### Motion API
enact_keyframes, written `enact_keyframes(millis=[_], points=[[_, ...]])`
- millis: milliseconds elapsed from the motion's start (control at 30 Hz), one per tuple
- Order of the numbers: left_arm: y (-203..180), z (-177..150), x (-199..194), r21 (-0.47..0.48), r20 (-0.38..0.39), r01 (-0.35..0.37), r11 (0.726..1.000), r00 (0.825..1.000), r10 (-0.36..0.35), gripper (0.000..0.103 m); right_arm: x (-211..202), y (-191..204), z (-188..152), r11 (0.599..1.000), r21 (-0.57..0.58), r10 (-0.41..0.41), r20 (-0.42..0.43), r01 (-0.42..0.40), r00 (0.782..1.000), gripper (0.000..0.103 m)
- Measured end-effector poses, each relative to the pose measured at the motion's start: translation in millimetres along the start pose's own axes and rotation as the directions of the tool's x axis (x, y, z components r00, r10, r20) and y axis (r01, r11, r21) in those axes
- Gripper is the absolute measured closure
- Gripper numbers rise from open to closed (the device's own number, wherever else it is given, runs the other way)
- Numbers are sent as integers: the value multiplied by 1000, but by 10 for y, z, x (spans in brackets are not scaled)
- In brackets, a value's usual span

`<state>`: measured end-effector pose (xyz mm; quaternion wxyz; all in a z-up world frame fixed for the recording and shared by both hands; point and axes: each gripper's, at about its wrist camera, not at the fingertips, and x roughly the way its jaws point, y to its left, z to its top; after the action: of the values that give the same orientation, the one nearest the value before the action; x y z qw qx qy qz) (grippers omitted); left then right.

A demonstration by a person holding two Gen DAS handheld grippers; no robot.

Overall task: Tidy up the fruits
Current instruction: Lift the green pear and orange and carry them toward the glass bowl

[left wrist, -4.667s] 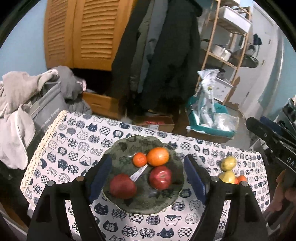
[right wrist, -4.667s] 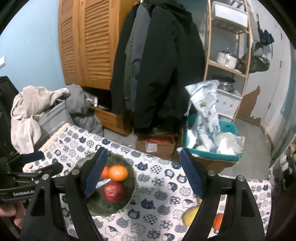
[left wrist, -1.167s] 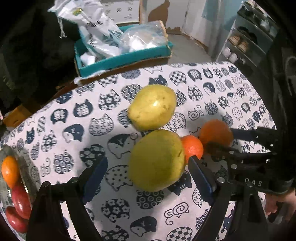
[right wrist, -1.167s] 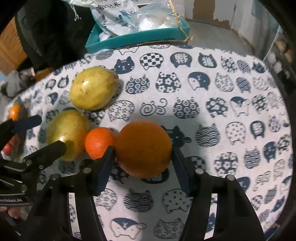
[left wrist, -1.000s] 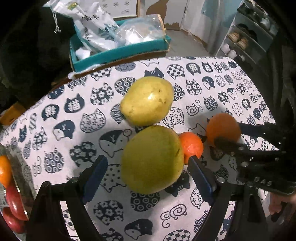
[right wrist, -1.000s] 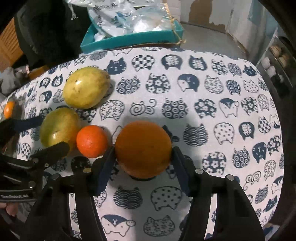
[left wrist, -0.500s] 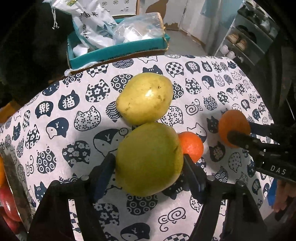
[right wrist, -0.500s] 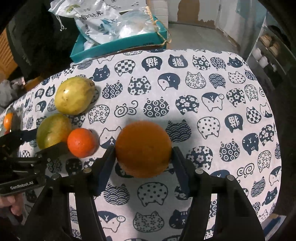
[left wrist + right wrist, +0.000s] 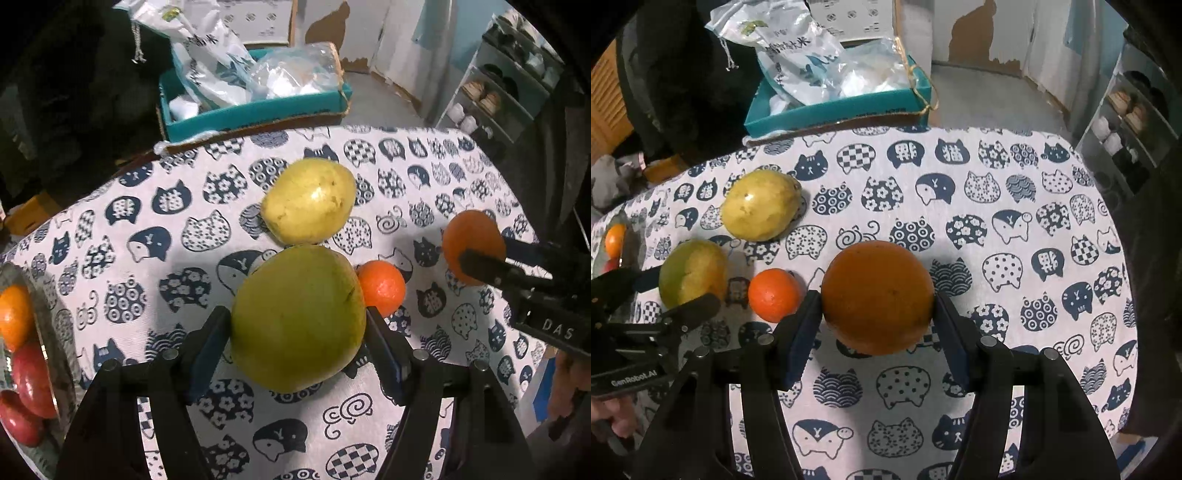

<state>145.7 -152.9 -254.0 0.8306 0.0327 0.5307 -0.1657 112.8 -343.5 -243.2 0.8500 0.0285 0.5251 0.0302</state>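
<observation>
left gripper (image 9: 297,341): black two-finger tool with blue pads, clamped on the big green-yellow mango (image 9: 298,318); both pads press its sides. Jaws have just been closing, the mango between them.
green mango: just beside the small bright-orange mandarin (image 9: 381,288) on its right; the yellow oval mango (image 9: 308,201) sits right behind it on the cloth. Whether the green one is clear of the cloth, cannot tell.
right gripper (image 9: 877,326): same build, clamped on the large round dull-orange orange (image 9: 878,296), pads on its left and right sides.
orange: between the right gripper's pads, over the cloth with its shadow underneath; mandarin is near its left, apart from it.
cross view: in the left camera the right gripper shows at the right edge with the orange in its tips; in the right camera the left gripper shows at the left edge on the green mango.
table: white tablecloth with navy cat-face print (image 9: 1015,229) covers it.
plate: dark glass dish (image 9: 55,332) at the far left edge, holding red apples (image 9: 31,373) and another small orange fruit (image 9: 14,317); well apart from the loose fruit.
background: teal cardboard box (image 9: 846,107) with plastic bags on the floor behind the table; shelf unit at the right.
person: part of a hand (image 9: 613,421) on the left gripper's handle, bottom left of the right view.
</observation>
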Motion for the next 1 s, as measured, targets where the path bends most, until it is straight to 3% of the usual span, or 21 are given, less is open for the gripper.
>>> enact_keyframes(millis=[500,1000], points=[[50,33,-650,-28,120,-9,1000,993,13,29,-501,162,63,1000,-16,4,110,-3,994,42],[158,-27,-1341,-61,231,8,998,973,7,29,-1186,431,119,997,-66,47,254,-32,966,42]])
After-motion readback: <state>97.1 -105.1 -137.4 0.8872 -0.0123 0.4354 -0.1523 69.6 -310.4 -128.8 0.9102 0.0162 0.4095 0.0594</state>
